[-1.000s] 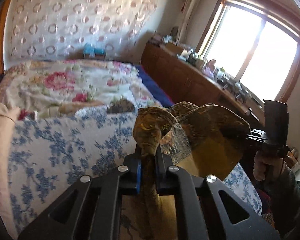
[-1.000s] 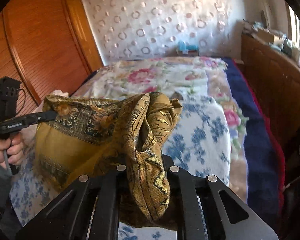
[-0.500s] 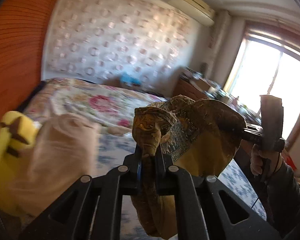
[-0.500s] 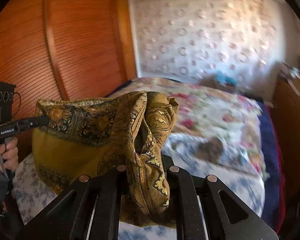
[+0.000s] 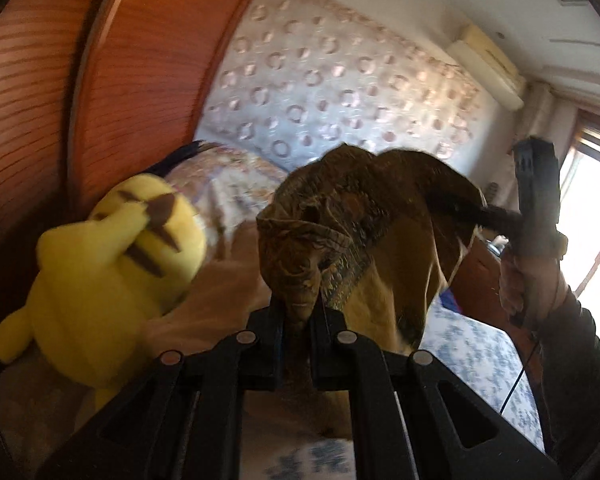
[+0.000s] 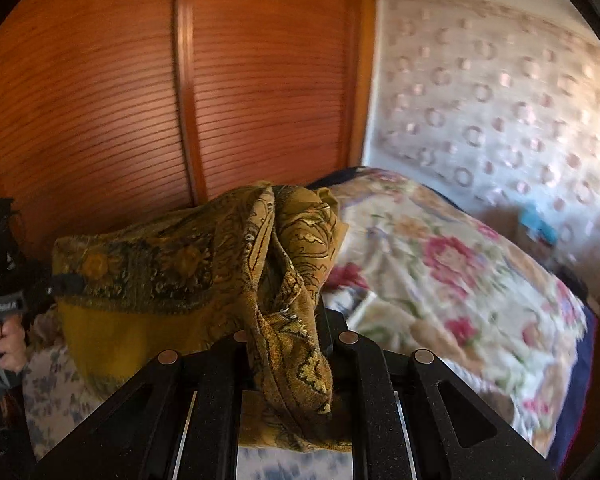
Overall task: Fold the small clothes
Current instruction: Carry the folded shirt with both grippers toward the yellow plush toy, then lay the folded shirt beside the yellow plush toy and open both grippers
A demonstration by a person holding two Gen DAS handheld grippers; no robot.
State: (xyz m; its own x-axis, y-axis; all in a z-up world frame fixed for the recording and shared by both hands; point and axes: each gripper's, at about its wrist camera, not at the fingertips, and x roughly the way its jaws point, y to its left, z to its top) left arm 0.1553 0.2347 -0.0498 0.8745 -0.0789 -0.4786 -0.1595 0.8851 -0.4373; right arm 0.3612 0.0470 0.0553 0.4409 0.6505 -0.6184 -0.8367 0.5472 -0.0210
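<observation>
A mustard-yellow cloth with a dark paisley border point(image 5: 384, 240) hangs in the air between both grippers, above the bed. My left gripper point(image 5: 298, 308) is shut on one bunched corner of it. My right gripper point(image 6: 286, 320) is shut on the opposite bunched corner; the cloth point(image 6: 160, 276) drapes over its fingers and hides the tips. In the left wrist view the right gripper point(image 5: 480, 212) shows from the side at the cloth's far edge. In the right wrist view the left gripper point(image 6: 56, 284) shows at the cloth's left edge.
A yellow plush toy point(image 5: 112, 276) lies on a beige pillow point(image 5: 212, 300) at the left. A wooden slatted wardrobe point(image 6: 140, 100) stands beside the bed. The bed point(image 6: 460, 280) has a floral cover and a blue-flowered sheet point(image 5: 476, 360).
Both grippers have swung to the left with the cloth held between them. The wardrobe and the plush toy have come into view; the window and dresser have left it.
</observation>
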